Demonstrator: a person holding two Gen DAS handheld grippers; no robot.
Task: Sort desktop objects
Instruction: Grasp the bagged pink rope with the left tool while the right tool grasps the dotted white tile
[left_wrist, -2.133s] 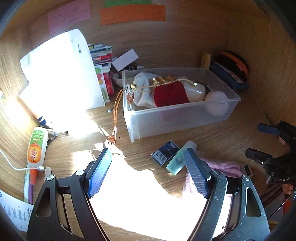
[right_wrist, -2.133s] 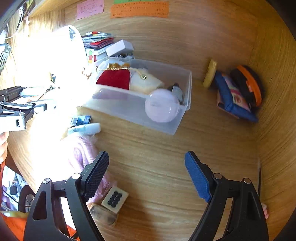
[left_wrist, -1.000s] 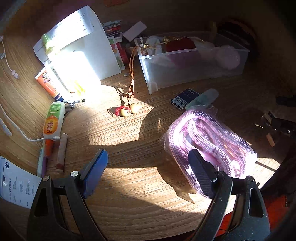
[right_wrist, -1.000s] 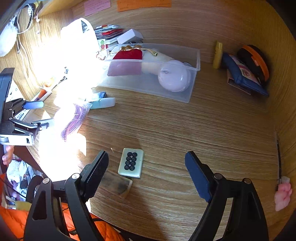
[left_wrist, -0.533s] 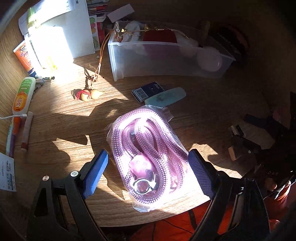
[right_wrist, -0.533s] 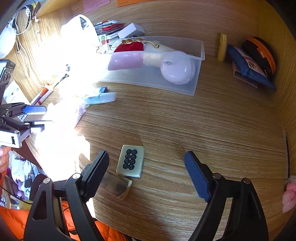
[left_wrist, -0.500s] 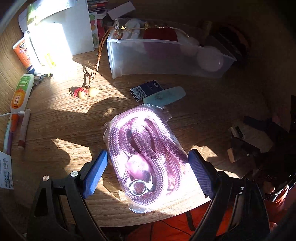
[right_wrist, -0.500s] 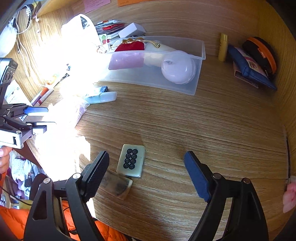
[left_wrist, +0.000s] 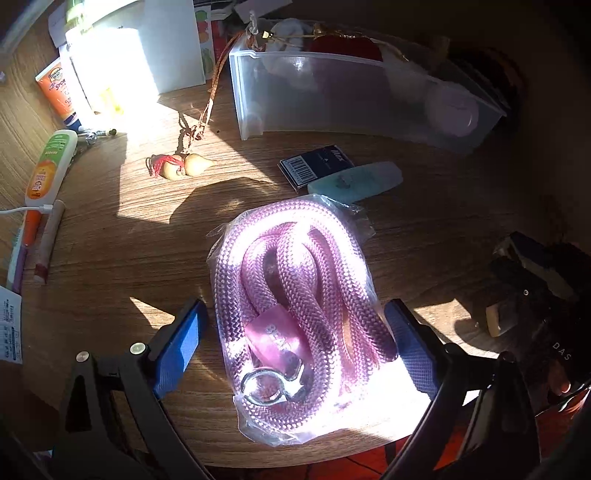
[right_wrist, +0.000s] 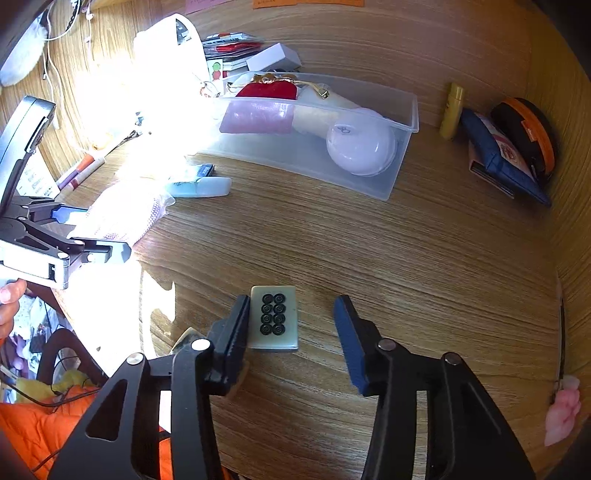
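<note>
A bag of pink rope (left_wrist: 295, 295) with a metal ring lies on the wooden desk. My left gripper (left_wrist: 295, 332) is open, one finger on each side of the bag's near half. In the right wrist view the bag (right_wrist: 122, 210) looks washed out by sunlight. A pale mahjong tile (right_wrist: 273, 317) with black dots lies flat between my right gripper's fingers; the right gripper (right_wrist: 291, 325) is open, its left finger at the tile's edge. A clear bin (right_wrist: 369, 173) holds a red pouch (right_wrist: 267, 90), a pink ball (right_wrist: 362, 146) and white items.
A dark box (left_wrist: 316, 164) and pale green tube (left_wrist: 354, 181) lie between rope and bin (left_wrist: 351, 107). A gourd charm on a cord (left_wrist: 184, 166), tubes and pens (left_wrist: 48, 166) are at left. A yellow tube (right_wrist: 454, 110) and dark cases (right_wrist: 509, 147) are at right. A second block (right_wrist: 184, 341) lies behind the right gripper's left finger.
The left gripper has moved forward over the rope bag, now straddling it. The right gripper has moved forward and down so the mahjong tile sits between its fingers.
</note>
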